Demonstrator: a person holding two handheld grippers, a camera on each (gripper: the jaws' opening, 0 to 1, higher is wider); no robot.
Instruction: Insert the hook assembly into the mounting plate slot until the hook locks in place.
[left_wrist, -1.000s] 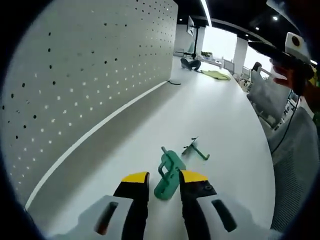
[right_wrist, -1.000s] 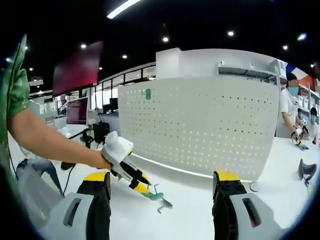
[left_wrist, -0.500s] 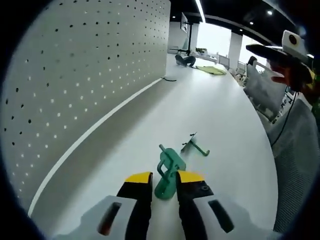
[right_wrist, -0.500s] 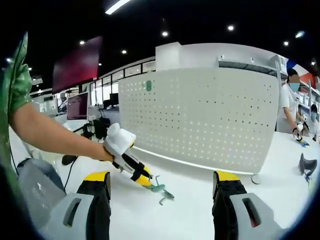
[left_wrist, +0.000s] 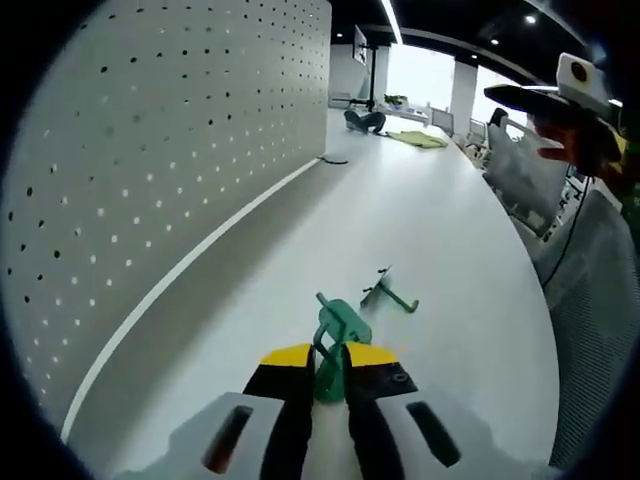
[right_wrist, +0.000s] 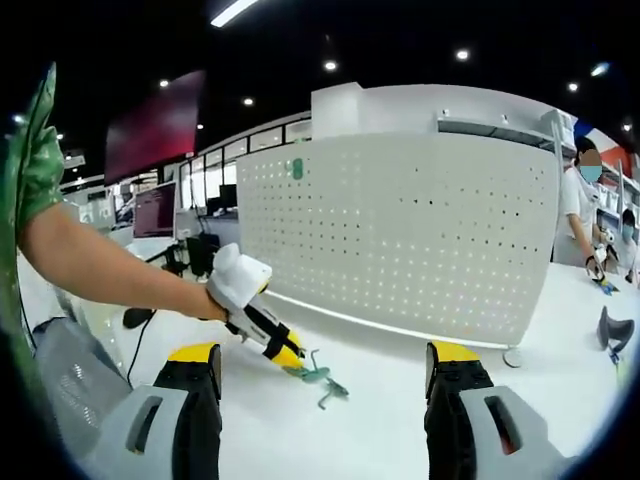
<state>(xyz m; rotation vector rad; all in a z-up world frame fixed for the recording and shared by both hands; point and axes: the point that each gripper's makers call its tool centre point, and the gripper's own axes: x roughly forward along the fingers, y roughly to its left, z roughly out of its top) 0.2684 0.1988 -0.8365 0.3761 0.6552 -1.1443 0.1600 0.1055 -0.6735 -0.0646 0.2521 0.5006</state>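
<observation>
The green plate (left_wrist: 333, 335) is being pinched by the jaws of the left gripper (left_wrist: 318, 362), which are squeezed tight on its near end so it can be kept steady on the white surface (left_wrist: 440, 230). The small hook (left_wrist: 390, 293) is lying just beyond it, not yet pushed in. The right gripper (right_wrist: 320, 375) is being held up high, its jaws spread wide with nothing between them, ready for the hook.
</observation>
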